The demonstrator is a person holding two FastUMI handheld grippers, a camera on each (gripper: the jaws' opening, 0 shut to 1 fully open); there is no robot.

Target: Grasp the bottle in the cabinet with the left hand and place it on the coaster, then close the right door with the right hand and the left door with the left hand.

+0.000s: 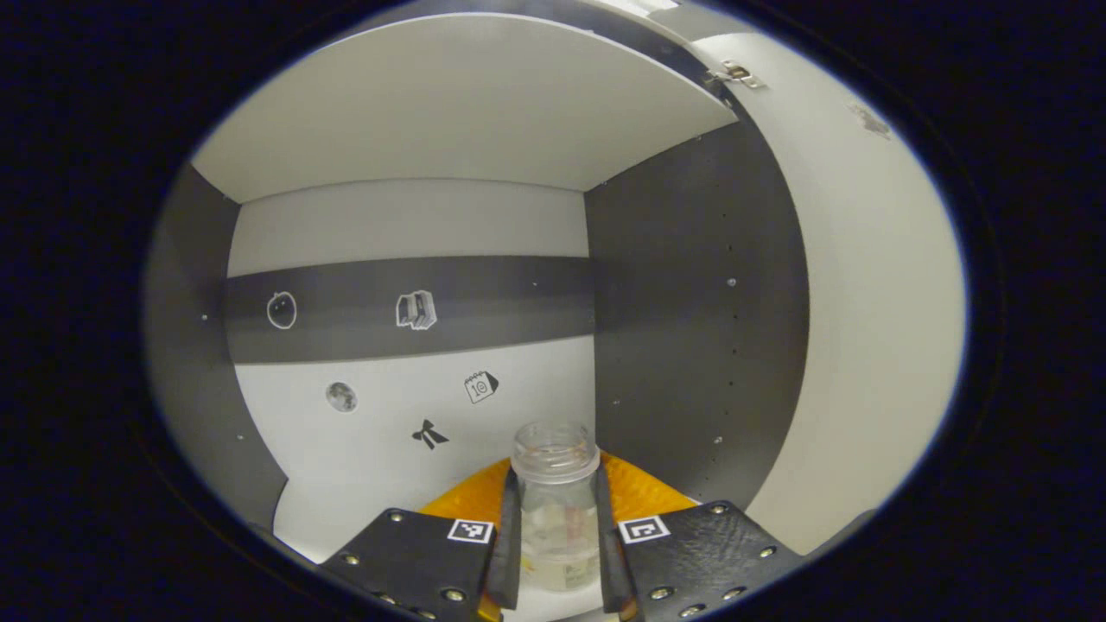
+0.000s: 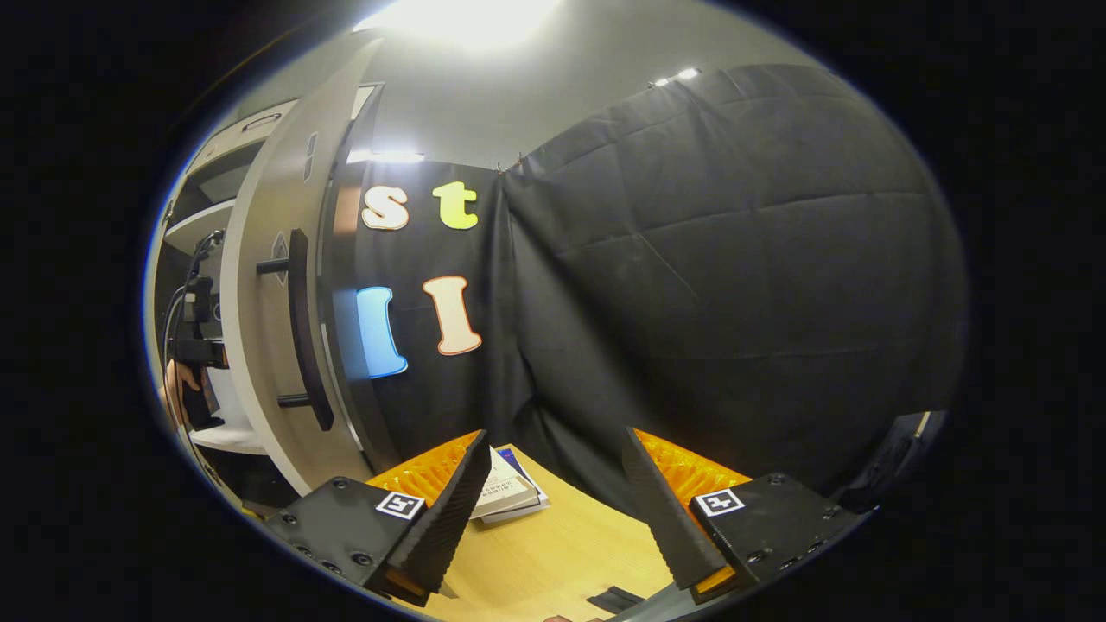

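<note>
Left gripper was inside the cabinet, fingers pinched on both sides of the clear bottle, which looked lidless. Bottle sat between the pads at the near edge of the white shelf, right of centre, near the dark right side panel. Couldn't tell whether it was lifted or resting on the shelf; its base was hidden by the fingers. Back wall had small stickers, irrelevant. Right gripper was outside, spread wide with nothing between the jaws, hovering over the wooden table with a couple of books on it. In the right gripper view the right door stood open at left, its bar handle well apart from the gripper; a hand with the other gripper was visible past the door, far left. Progress as I judged it: grasp done or nearly so. Left to do: pull the bottle out, set it on the coaster, then close the right door, then the left. No coaster spotted in these views.
</note>
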